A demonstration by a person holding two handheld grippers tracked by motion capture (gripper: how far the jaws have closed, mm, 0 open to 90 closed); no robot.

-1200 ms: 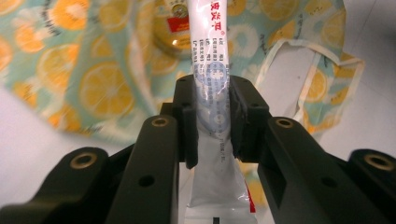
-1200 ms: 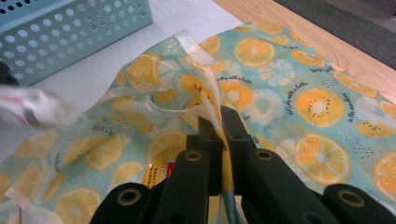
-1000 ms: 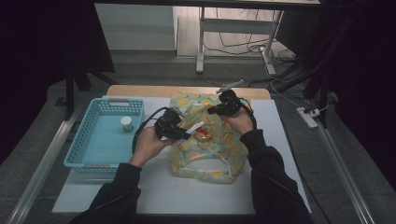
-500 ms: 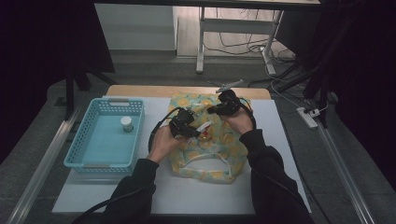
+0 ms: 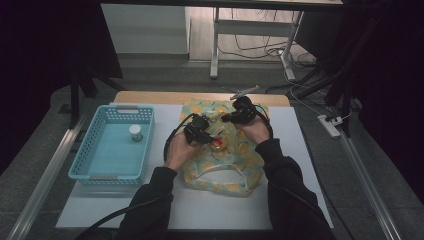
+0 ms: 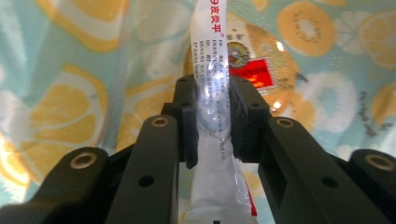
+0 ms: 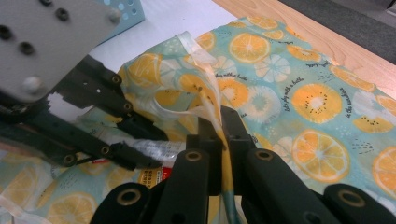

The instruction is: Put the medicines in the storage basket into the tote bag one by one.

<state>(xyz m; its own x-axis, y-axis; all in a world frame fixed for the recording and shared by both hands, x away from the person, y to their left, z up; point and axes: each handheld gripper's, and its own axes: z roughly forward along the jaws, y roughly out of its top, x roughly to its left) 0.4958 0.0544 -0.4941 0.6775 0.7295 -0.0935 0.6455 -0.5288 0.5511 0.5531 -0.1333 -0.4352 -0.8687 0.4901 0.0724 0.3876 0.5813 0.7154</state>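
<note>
Packing step, seen from above and along both grippers. The left gripper [image 5: 207,136] had its jaws closed on a white printed sachet [image 6: 212,93], held upright between the pads and poised over the mouth of the fruit-print bag [image 5: 222,165], which lay on the white surface between its middle and its far edge. The right gripper [image 5: 231,118] had its jaws shut on the bag's rim [image 7: 215,109], lifting a fold of fabric so that the opening gaped toward the sachet; a packet with a red label [image 6: 251,73] lay inside the bag. A blue basket [image 5: 80,165] holding a small jar [image 5: 135,133] stood near the surface's left edge. To do the step well, the lifted rim should probably be kept high and taut, and the sachet lowered end-first, well past the rim, before release, lest it catch on the fabric or slide back out.
</note>
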